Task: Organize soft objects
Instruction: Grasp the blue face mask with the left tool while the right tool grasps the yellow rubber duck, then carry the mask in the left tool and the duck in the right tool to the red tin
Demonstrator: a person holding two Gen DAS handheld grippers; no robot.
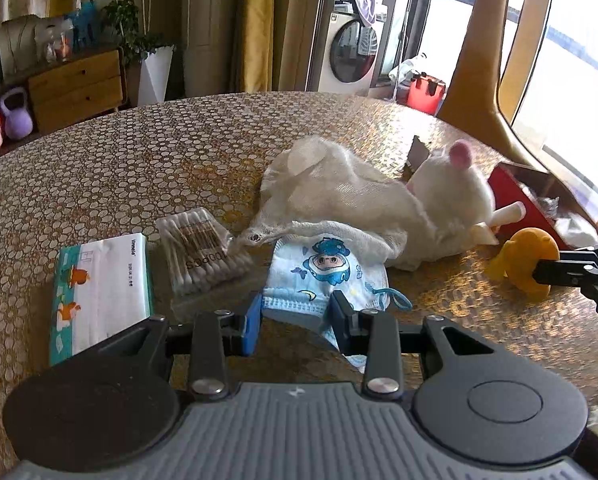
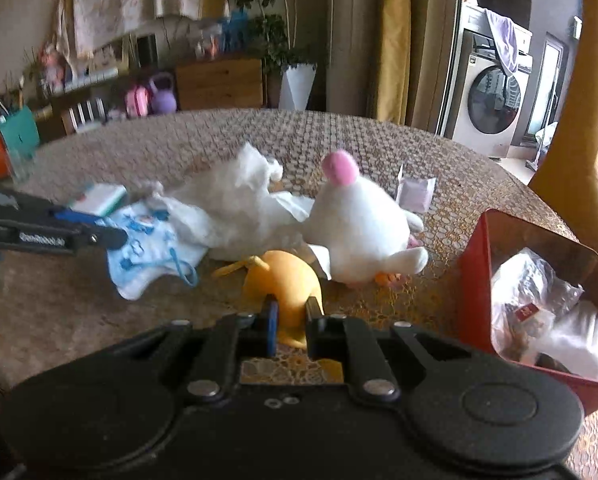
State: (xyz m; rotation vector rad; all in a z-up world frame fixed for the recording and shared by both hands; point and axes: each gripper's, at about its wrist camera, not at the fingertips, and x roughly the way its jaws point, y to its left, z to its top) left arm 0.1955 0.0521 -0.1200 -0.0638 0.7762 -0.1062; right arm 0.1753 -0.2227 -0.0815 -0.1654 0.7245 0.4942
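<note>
A child's face mask (image 1: 323, 268) with blue cartoon print lies bunched between the pads of my left gripper (image 1: 297, 316), which is shut on its near edge; the right wrist view shows the mask (image 2: 147, 248) hanging from that gripper (image 2: 111, 236). My right gripper (image 2: 291, 316) is shut on a yellow plush toy (image 2: 283, 284), which the left wrist view shows at the far right (image 1: 527, 252). A white plush with a pink ear (image 2: 359, 220) lies behind it, beside a crumpled white gauze cloth (image 1: 331, 188).
A red box (image 2: 475, 272) holding plastic bags stands open at the right. A tissue pack (image 1: 99, 292) and a pack of cotton swabs (image 1: 199, 248) lie on the patterned table (image 1: 139, 168) to the left. A small pouch (image 2: 415, 192) stands behind the white plush.
</note>
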